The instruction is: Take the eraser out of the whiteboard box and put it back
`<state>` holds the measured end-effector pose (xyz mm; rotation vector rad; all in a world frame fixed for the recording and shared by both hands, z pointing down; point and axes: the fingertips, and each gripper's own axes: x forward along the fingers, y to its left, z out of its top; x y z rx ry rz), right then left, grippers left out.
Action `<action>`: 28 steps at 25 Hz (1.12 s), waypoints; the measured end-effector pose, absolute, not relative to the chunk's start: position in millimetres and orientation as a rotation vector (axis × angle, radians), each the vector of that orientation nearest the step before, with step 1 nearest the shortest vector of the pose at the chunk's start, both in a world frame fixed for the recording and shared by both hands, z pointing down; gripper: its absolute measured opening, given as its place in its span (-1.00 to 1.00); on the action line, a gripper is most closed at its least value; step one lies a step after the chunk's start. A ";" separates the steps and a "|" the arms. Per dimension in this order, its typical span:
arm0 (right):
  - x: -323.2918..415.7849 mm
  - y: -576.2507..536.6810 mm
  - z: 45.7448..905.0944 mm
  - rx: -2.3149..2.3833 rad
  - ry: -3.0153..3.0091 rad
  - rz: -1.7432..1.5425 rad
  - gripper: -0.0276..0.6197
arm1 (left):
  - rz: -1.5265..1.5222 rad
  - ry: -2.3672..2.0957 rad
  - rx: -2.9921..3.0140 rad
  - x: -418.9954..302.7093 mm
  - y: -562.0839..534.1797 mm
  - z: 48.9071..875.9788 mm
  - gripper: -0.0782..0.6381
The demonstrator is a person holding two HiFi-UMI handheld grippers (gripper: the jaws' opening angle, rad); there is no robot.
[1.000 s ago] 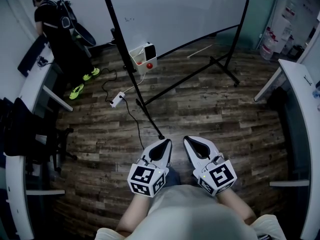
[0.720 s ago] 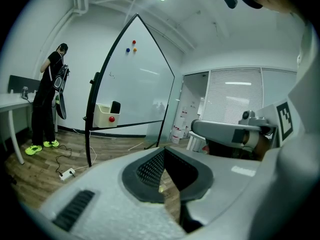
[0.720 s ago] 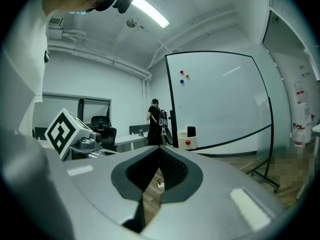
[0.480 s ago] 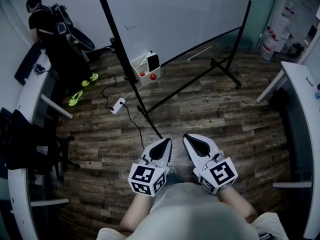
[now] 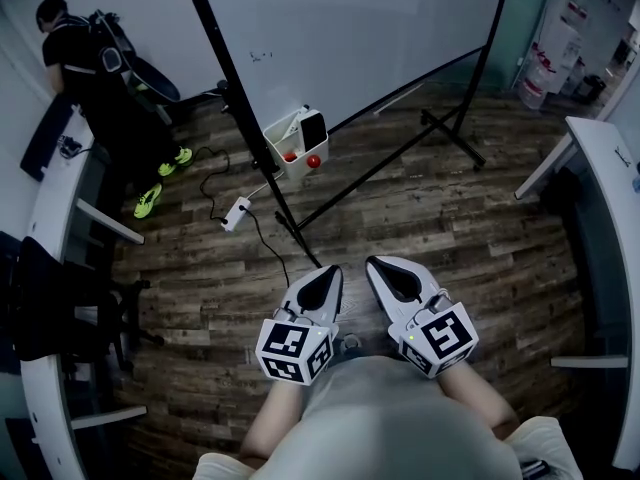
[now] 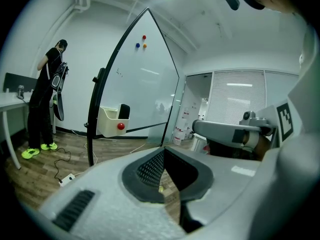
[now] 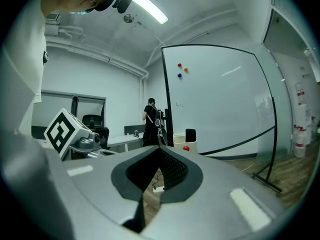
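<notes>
Eraser [image 5: 314, 128] is seen standing upright in the whiteboard box [image 5: 276, 133], well ahead and leftward of both clenched, empty grippers; the left gripper [image 5: 328, 276] is placed nearer than the right gripper [image 5: 380, 268].

"What was the floor [image 5: 450, 218] like?"

"Wood planks, rough and worn. The whiteboard [image 5: 350, 28] was smooth and shiny. Its frame [image 5: 229, 68] looked like black metal."

"And the whiteboard box [image 6: 107, 123]?"

"Pale, smooth plastic. The left gripper [image 5: 333, 271] was matt grey plastic, with bumpy black pads [image 6: 150, 170]."
</notes>
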<state>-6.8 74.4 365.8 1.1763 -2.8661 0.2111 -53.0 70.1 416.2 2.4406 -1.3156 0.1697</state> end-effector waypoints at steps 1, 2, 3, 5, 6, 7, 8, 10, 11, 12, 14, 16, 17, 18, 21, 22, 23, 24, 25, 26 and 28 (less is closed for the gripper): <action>-9.4 70.2 366.1 1.180 -2.865 0.212 -0.90 | 0.170 -1.312 2.442 -56.0 66.4 416.8 -0.77; -12.0 66.0 366.6 1.184 -2.864 0.212 -0.90 | 0.170 -1.310 2.442 -58.9 62.7 417.7 -0.77; -14.4 61.8 367.2 1.187 -2.863 0.212 -0.90 | 0.170 -1.309 2.442 -61.7 58.8 418.6 -0.77; -18.7 53.7 368.0 1.193 -2.860 0.211 -0.90 | 0.171 -1.307 2.443 -67.0 51.0 419.8 -0.77; -20.6 50.2 368.4 1.196 -2.859 0.211 -0.90 | 0.172 -1.306 2.443 -69.4 47.6 420.5 -0.77; -22.5 47.0 369.0 1.199 -2.857 0.212 -0.90 | 0.174 -1.304 2.443 -71.5 44.8 421.5 -0.77; -24.5 44.0 369.8 1.201 -2.856 0.212 -0.90 | 0.177 -1.302 2.444 -73.7 42.1 422.6 -0.77; -28.9 37.8 371.3 1.201 -2.854 0.209 -0.90 | 0.180 -1.300 2.445 -78.2 36.2 424.9 -0.77; -31.1 34.8 371.8 1.201 -2.853 0.208 -0.90 | 0.180 -1.300 2.445 -80.7 33.0 425.6 -0.77; -33.2 31.8 372.1 1.202 -2.852 0.207 -0.90 | 0.180 -1.299 2.445 -83.2 29.8 426.0 -0.77; -37.1 26.7 372.4 1.206 -2.849 0.209 -0.90 | 0.179 -1.297 2.444 -87.6 24.3 426.4 -0.77; -40.3 23.3 372.2 1.209 -2.848 0.211 -0.90 | 0.178 -1.294 2.445 -90.9 20.8 426.4 -0.77; -41.5 21.6 371.7 1.210 -2.848 0.211 -0.90 | 0.175 -1.294 2.445 -92.4 19.1 426.0 -0.77; -42.6 19.9 370.9 1.210 -2.849 0.211 -0.90 | 0.172 -1.296 2.445 -94.0 17.1 425.3 -0.77; -45.4 14.7 368.9 1.210 -2.849 0.206 -0.90 | 0.160 -1.306 2.440 -99.2 11.3 423.8 -0.77; -45.9 13.2 368.4 1.209 -2.849 0.205 -0.90 | 0.156 -1.311 2.436 -100.9 9.9 423.8 -0.77; -46.2 11.6 368.0 1.208 -2.850 0.205 -0.90 | 0.153 -1.317 2.431 -102.4 8.6 423.8 -0.77; -46.3 9.8 367.7 1.207 -2.851 0.205 -0.90 | 0.151 -1.322 2.426 -103.7 7.3 423.8 -0.77; -46.3 7.7 367.4 1.205 -2.853 0.205 -0.90 | 0.151 -1.327 2.423 -104.6 5.8 423.9 -0.77; -46.3 5.3 367.2 1.204 -2.855 0.206 -0.90 | 0.151 -1.330 2.419 -105.3 4.0 424.0 -0.77; -46.4 -0.1 366.4 1.196 -2.862 0.203 -0.90 | 0.151 -1.334 2.415 -106.1 0.0 424.4 -0.77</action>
